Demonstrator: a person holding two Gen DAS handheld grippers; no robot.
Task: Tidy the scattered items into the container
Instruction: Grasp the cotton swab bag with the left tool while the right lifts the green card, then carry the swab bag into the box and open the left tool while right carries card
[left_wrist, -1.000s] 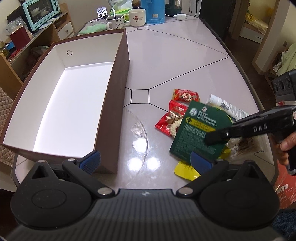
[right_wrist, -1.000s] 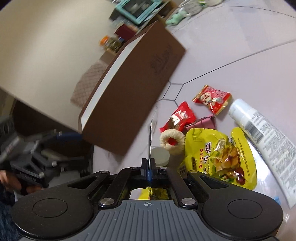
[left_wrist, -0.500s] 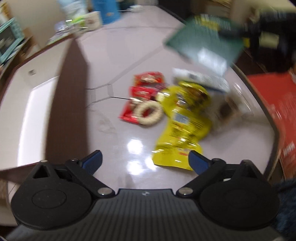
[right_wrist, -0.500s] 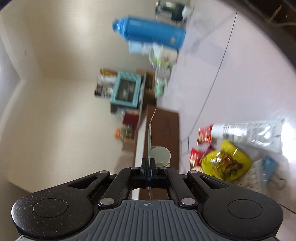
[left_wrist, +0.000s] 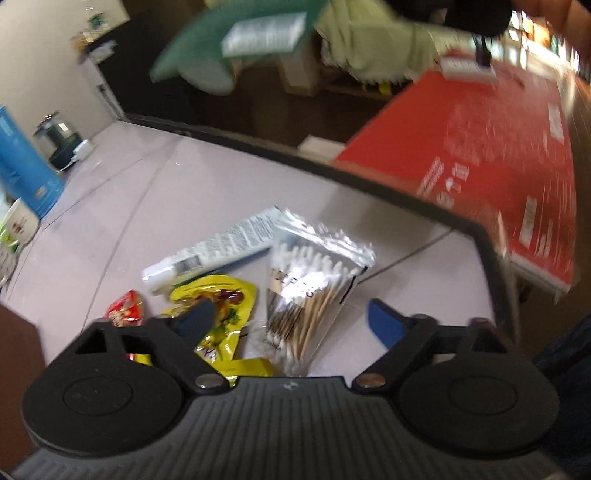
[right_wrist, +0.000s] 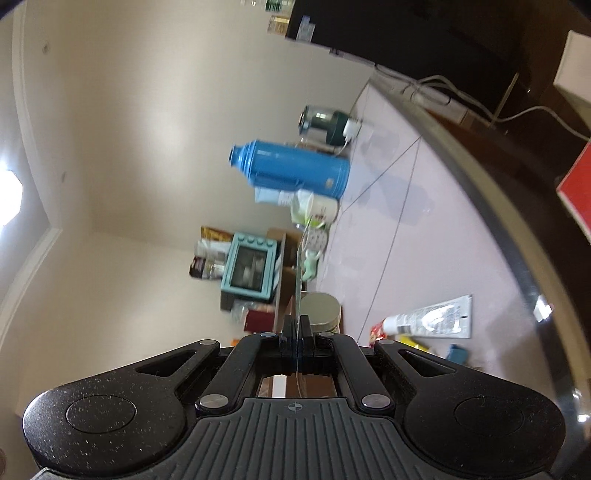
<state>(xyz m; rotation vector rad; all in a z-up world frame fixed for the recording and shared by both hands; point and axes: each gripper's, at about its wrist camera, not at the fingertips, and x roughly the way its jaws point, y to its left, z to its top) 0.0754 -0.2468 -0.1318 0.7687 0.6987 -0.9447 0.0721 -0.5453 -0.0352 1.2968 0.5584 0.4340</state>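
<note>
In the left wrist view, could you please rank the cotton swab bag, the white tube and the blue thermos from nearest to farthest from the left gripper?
1. The cotton swab bag lies nearest the left gripper, reaching down between its open fingers.
2. The white tube lies just beyond it, slightly left.
3. The blue thermos stands farthest, at the far left of the table.

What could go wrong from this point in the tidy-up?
The right tool pinches only the thin edge of the green packet, held high above the table; it may slip out. The open left tool straddles the cotton swab bag beside the yellow snack bag, so closing might catch both.
</note>
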